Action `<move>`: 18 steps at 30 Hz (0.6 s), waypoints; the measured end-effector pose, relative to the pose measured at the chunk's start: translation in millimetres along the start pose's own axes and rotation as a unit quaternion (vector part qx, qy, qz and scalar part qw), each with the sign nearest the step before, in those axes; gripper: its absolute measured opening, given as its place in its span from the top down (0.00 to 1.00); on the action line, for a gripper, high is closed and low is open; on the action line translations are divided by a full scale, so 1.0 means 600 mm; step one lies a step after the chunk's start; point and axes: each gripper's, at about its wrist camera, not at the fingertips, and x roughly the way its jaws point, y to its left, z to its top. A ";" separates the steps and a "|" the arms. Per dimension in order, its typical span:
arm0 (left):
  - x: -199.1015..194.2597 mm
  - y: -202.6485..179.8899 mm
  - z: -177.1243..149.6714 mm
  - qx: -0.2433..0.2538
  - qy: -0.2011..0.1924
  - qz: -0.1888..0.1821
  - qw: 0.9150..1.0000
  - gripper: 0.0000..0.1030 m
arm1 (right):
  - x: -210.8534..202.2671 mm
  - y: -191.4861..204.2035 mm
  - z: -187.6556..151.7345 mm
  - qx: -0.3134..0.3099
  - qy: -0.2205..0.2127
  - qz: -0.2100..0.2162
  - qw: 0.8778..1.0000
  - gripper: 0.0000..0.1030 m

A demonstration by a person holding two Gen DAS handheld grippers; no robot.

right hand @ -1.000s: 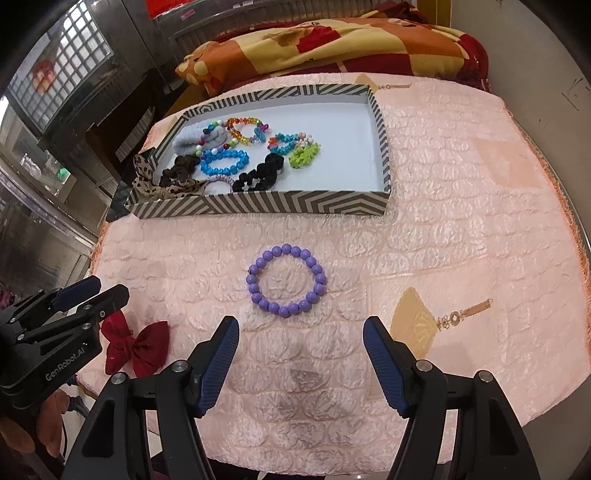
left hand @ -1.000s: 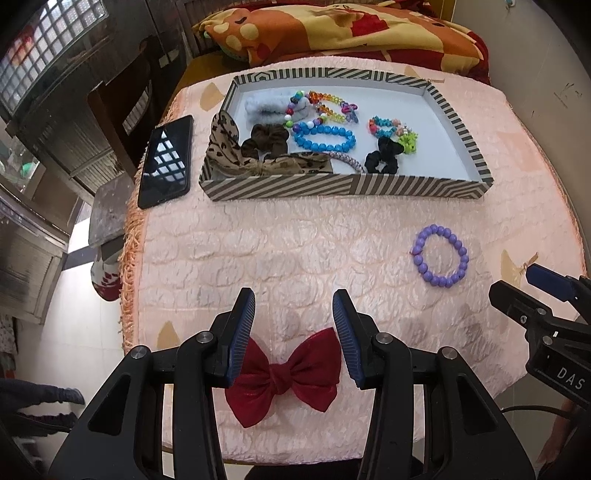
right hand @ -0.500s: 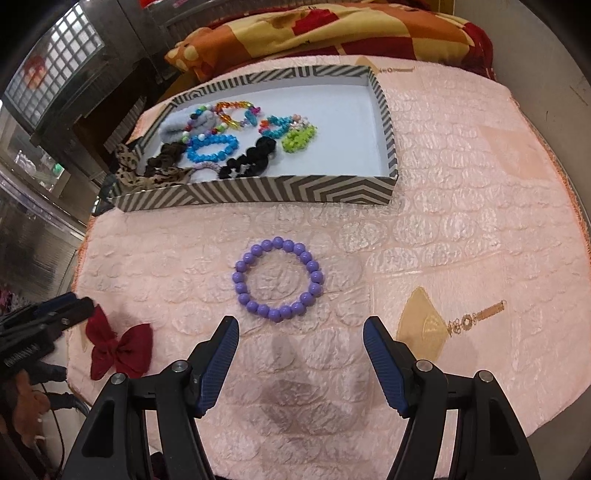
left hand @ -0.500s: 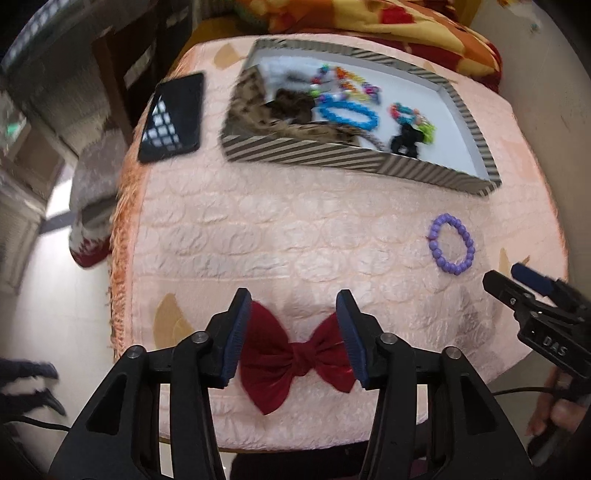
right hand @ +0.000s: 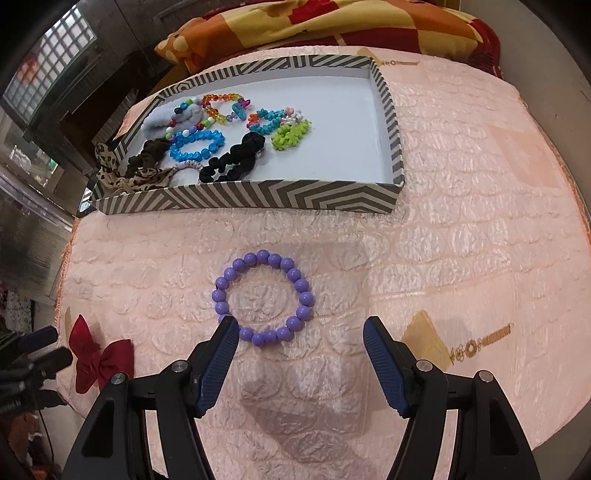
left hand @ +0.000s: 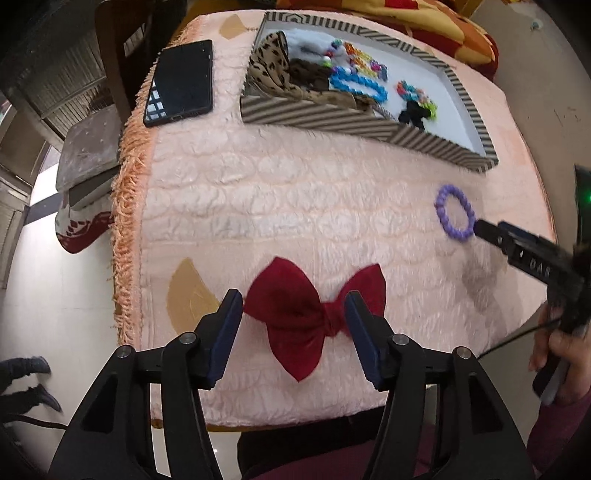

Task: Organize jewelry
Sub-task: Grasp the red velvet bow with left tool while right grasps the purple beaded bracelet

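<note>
A dark red bow [left hand: 314,310] lies on the pink padded table near its front edge; it also shows in the right wrist view [right hand: 98,356]. My left gripper [left hand: 293,317] is open, its jaws on either side of the bow's left half and knot. A purple bead bracelet [right hand: 263,297] lies flat in mid-table, seen too in the left wrist view [left hand: 455,217]. My right gripper [right hand: 300,334] is open, just short of the bracelet, its left fingertip at the ring's near edge. The striped tray [right hand: 258,195] holds several bracelets and scrunchies.
A black phone [left hand: 181,83] lies left of the tray [left hand: 332,118]. A leopard-print bow [left hand: 273,70] sits in the tray's left end. A red and yellow blanket [right hand: 332,26] lies behind the table. The fringed table edge [left hand: 127,206] drops off at left.
My left gripper has moved forward and down so the red bow now sits between its jaws. My right gripper has closed in on the purple bracelet. Both stay open.
</note>
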 end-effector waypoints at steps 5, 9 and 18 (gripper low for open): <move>0.004 -0.031 -0.016 0.088 -0.003 0.008 0.996 0.38 | 0.005 0.005 0.000 -0.010 0.003 0.007 1.000 0.35; 0.018 -0.042 -0.022 0.142 0.018 0.000 0.990 0.38 | 0.009 0.009 0.002 -0.021 0.002 -0.003 1.000 0.35; 0.054 -0.066 -0.039 0.240 0.033 0.028 0.970 0.38 | 0.034 0.007 0.021 -0.029 -0.002 -0.029 0.999 0.35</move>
